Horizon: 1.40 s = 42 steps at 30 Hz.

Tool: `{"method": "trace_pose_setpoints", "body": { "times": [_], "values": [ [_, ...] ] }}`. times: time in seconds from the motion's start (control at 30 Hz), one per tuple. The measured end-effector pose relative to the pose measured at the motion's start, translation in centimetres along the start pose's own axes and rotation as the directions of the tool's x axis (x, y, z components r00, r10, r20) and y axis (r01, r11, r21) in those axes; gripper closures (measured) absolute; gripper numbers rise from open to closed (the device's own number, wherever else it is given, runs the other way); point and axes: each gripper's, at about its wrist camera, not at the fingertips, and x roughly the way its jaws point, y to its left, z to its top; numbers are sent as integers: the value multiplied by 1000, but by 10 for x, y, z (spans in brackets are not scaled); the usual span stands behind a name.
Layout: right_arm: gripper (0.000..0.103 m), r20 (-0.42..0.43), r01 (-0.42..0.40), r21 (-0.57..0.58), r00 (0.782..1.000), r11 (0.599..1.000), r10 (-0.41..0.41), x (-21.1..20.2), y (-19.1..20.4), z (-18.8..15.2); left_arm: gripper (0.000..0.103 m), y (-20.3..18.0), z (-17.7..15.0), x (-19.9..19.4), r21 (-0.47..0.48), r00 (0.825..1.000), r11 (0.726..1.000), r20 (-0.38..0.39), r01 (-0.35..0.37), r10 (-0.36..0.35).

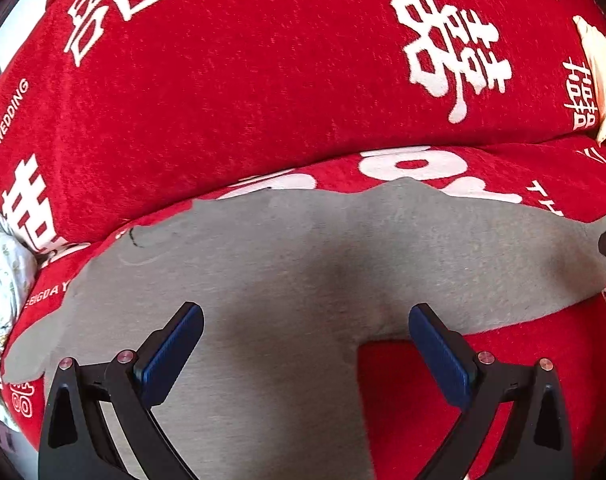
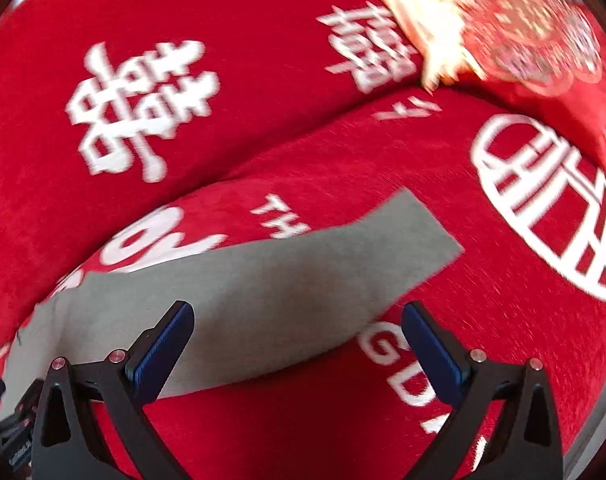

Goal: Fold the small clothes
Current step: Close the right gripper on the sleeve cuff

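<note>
While lying flat across lower frame on red sofa cover [image 1: 263,100], grey garment [image 1: 303,264] looks light, limp, non-slippery; best pinched at sleeve end [image 2: 419,236] or hem. Left tongs [image 1: 305,354] and right tongs [image 2: 297,350] both spread apart, holding nothing.

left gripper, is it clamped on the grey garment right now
No, the left gripper stands wide open above the grey garment, holding nothing.

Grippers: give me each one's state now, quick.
Left gripper: open, empty, above the flat grey fabric garment.
Right gripper: open, empty, above the garment's sleeve.
</note>
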Motion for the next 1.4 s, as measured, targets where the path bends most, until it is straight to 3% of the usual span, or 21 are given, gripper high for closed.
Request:
{"method": "trace_pose_setpoints", "body": {
  "times": [0.1,0.27,0.43,0.6,0.63,0.7,0.77,0.8,0.87,0.93,1.1,1.23,1.4],
  "values": [
    [0,-43,12,56,999,998,-9,16,-18,1,0,-9,2,3,10,1000,1000,-4,5,-5],
    [0,-99,-31,197,994,980,51,42,-44,4,0,-19,1,8,37,1000,999,-7,-1,1],
    [0,-24,-87,255,995,963,97,46,-59,20,0,-18,2,18,30,1000,1000,-27,-6,7],
    [2,8,-96,194,995,976,96,53,-57,30,0,-14,6,27,3,999,1000,-44,-10,10],
    [6,13,-91,195,996,977,90,54,-57,30,0,-14,7,28,-5,999,1000,-50,-8,8],
    [29,25,-90,210,996,974,86,53,-61,30,0,-13,9,31,-27,997,1000,-71,3,-5],
    [96,-42,-108,236,992,966,121,68,-67,28,0,-14,10,34,-40,996,999,-86,9,-12],
    [96,-86,-114,254,986,960,140,78,-70,27,0,-15,10,34,-41,996,999,-91,9,-13],
    [96,-70,-163,295,979,941,192,77,-79,25,0,-14,9,34,-45,995,999,-98,8,-12],
    [96,-17,-124,253,991,959,133,60,-79,28,0,-10,9,34,-56,995,998,-101,5,-11],
    [96,55,-103,269,994,958,92,32,-83,30,0,-1,16,36,-83,994,996,-105,-20,11],
    [96,38,-42,277,999,960,33,24,-85,25,0,-1,17,44,-71,992,997,-123,-34,25],
    [96,6,9,323,1000,946,-11,23,-96,13,0,-1,12,59,-81,986,997,-169,-2,-12]
  ]
}}
